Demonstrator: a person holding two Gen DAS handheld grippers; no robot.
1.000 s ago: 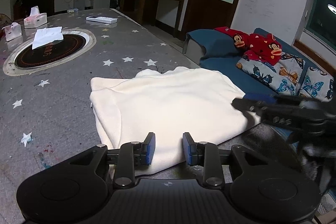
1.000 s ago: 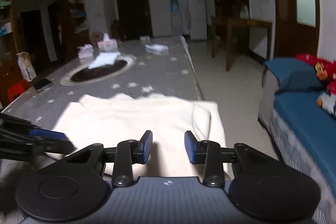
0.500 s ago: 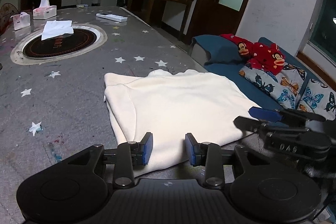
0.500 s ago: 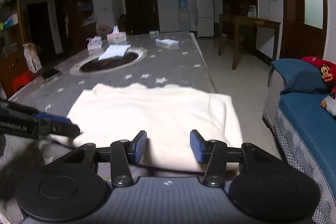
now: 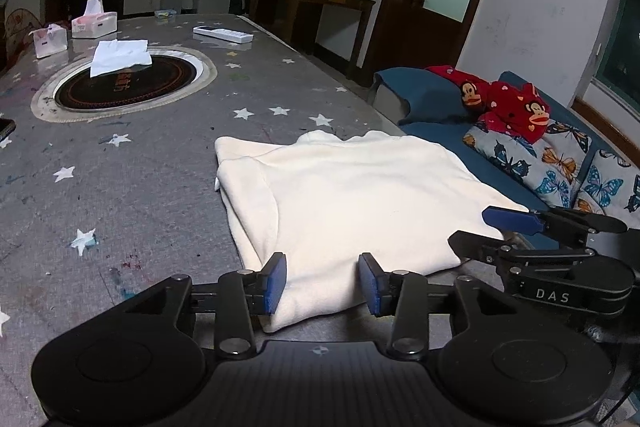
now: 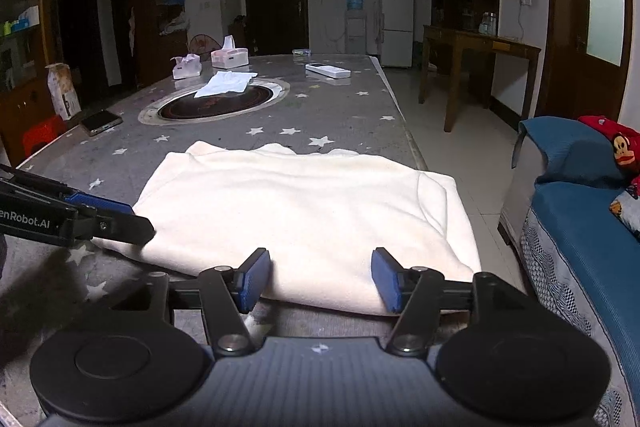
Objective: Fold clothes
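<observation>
Since a second ago both grippers have been spread wider and drawn back to the near edge of the cream garment point(image 5: 352, 195), whose folded shape is unchanged. The left gripper point(image 5: 322, 283) is held with its blue pads well apart, nothing between them, just over the garment's near hem. The right gripper point(image 6: 320, 277) is spread wider still and is empty, its pads point(image 6: 256, 277) placed on either side of the near hem, close above the cloth. In the left wrist view the right gripper is seen at the garment's near right corner; in the right wrist view the left gripper is seen at the near left corner.

The garment is laid flat on the near right part of the grey star-patterned table point(image 5: 120, 167), with its sides folded in and its collar on the far side. Farther off, a white cloth point(image 5: 120, 57) is seen on a dark round inset point(image 5: 128, 87), and beyond it two tissue boxes point(image 5: 94, 23) and a white remote point(image 5: 222, 35). To the right a blue sofa point(image 6: 580, 227) is placed beside the table.
</observation>
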